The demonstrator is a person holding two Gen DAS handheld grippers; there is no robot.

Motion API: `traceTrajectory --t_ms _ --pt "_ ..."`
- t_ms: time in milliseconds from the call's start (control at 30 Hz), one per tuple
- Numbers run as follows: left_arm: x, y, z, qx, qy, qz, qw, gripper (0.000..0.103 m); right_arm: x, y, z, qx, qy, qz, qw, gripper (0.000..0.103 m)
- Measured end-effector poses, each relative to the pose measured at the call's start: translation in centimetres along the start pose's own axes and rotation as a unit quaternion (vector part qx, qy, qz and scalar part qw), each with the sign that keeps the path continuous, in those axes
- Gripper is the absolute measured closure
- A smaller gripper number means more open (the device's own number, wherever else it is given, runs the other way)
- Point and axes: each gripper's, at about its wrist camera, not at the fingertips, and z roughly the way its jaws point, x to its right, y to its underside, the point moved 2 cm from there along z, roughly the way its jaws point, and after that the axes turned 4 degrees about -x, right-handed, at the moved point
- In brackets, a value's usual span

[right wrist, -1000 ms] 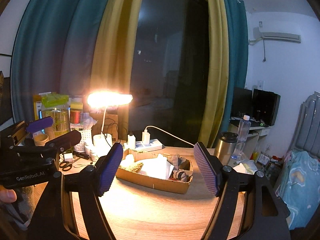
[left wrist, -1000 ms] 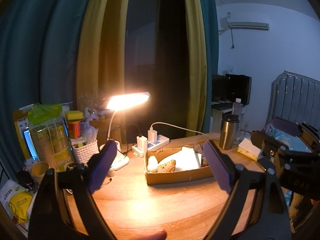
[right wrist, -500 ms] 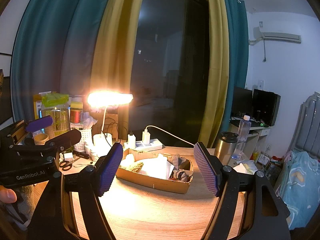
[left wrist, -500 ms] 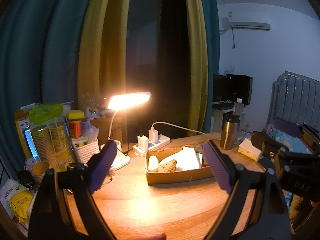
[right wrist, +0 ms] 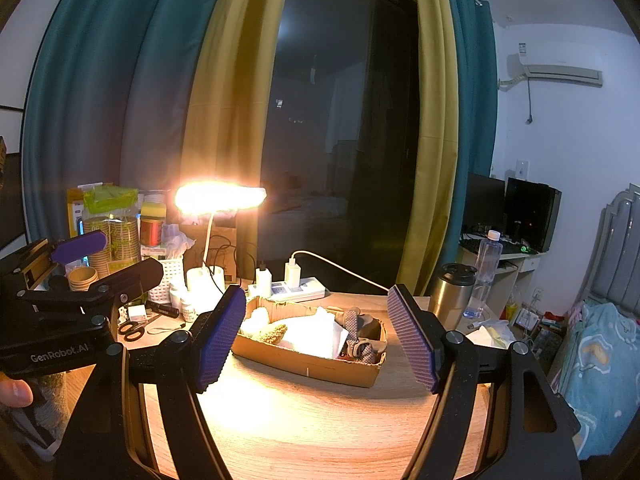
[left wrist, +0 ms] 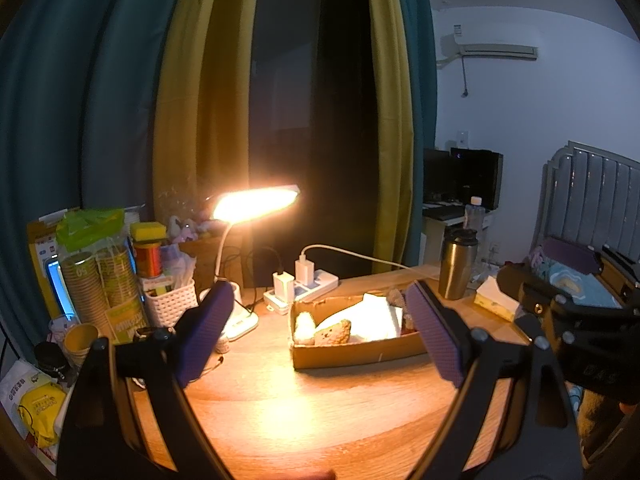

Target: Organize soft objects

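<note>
Almost nothing is changed since a second ago: both the left tongs [left wrist: 316, 332] and right tongs [right wrist: 316, 336] are kept spread wide and empty. Ahead of them, the soft objects [right wrist: 312, 330] are gathered inside the cardboard box [right wrist: 304, 364] on the table [right wrist: 312, 420], fitting either sorting finished or emptying pending.

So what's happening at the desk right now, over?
Left gripper and right gripper open, empty. Soft items in cardboard box. Desk before it bare.
</note>
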Motion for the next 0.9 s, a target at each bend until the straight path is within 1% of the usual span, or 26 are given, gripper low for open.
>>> traceTrajectory --t_ms 900 --pt "0.29 -0.28 -0.12 0.002 0.002 0.001 1.0 0.014 0.0 -0.04 0.04 -0.001 0.0 0.0 1.0 0.027"
